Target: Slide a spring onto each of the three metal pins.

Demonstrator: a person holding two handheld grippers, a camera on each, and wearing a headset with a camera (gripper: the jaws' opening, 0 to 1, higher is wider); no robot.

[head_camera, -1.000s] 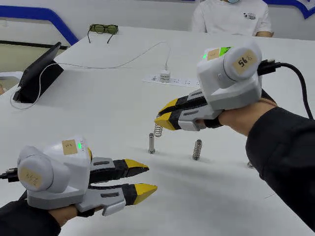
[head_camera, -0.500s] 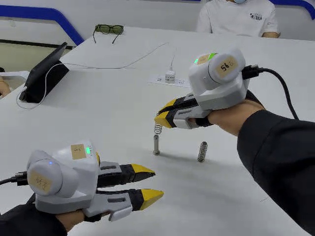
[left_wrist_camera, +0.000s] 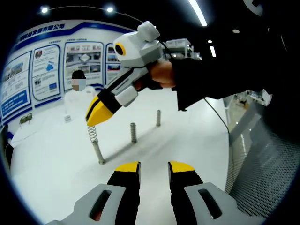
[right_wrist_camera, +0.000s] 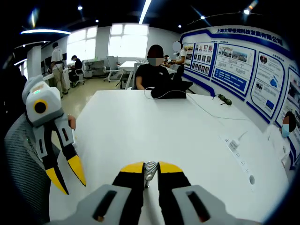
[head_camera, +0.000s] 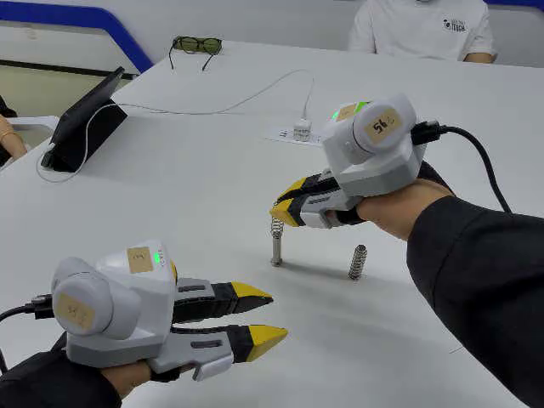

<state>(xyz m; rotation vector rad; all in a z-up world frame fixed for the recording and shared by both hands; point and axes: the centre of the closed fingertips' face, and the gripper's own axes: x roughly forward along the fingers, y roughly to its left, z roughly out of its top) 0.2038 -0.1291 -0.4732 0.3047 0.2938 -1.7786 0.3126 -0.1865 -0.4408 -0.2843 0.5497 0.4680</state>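
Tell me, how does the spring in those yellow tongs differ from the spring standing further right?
The held spring is pinched at its top by the right tongs; the free spring is touched by nothing. The held spring hangs at the top of its pin, leaving the shaft bare below; the free spring reaches down to the table. Both are small metal coils, roughly upright.

Open tabletop (head_camera: 195, 187) surrounds the upright pins (head_camera: 276, 252); power strip (head_camera: 293, 134) lies well behind.
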